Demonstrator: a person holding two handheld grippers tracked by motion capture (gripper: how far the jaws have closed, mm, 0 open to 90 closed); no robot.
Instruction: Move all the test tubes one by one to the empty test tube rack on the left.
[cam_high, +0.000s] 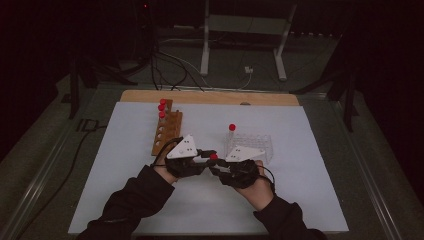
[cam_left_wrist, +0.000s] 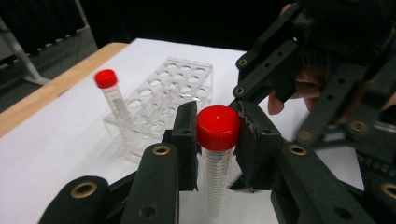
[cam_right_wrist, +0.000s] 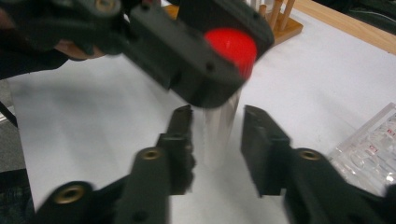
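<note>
A clear tube with a red cap (cam_left_wrist: 215, 177) hangs upright just above the white mat, held by its cap in my left gripper (cam_left_wrist: 217, 127), which is shut on it. In the high view that cap (cam_high: 213, 156) shows where the two grippers meet at the table's middle. My right gripper (cam_right_wrist: 215, 116) stands open, one jaw on each side of the tube's body (cam_right_wrist: 219, 130), with a gap on both sides. Above it the left gripper's jaws cover the cap (cam_right_wrist: 232, 46). The left gripper (cam_high: 206, 153) comes in from the left and the right gripper (cam_high: 218, 163) from the right.
A clear plastic rack (cam_high: 250, 146) sits just behind the right gripper, with one red-capped tube (cam_high: 232, 128) at its far left corner. A wooden rack (cam_high: 167, 131) holding several red-capped tubes stands to the left. The white mat (cam_high: 300, 190) covers the table.
</note>
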